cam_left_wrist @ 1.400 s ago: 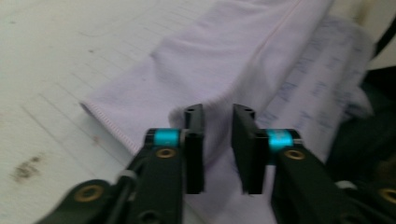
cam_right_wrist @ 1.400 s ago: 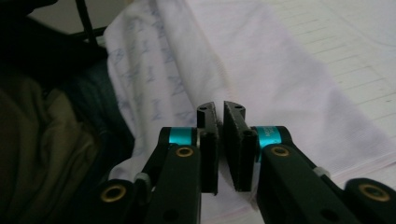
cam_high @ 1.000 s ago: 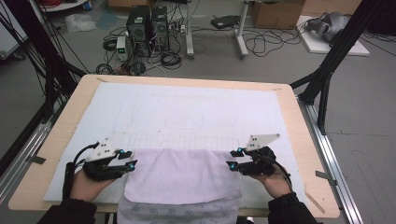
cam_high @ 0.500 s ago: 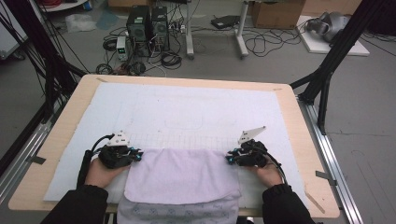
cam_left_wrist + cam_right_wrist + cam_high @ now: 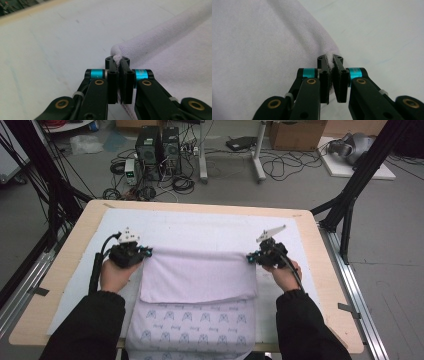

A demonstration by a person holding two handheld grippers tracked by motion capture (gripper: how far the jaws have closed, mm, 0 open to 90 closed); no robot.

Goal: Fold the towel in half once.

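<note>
The left hand-held gripper [image 5: 145, 252] is clamped on the left corner of the lavender towel [image 5: 200, 275], its jaws having just been closing with a pinch of cloth between them, as the left gripper view confirms [image 5: 119, 65]. The right hand-held gripper [image 5: 251, 258] is likewise clamped on the right corner, its jaws also just closed on fabric [image 5: 331, 65]. The towel lies on the white mat [image 5: 210, 227] covering the table [image 5: 325, 270], its plain upper layer folded over a patterned layer nearest the person.

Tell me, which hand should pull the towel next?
Neither alone, probably: left gripper and right gripper each pinch a far corner of the towel, so both look equally placed to pull together.
</note>
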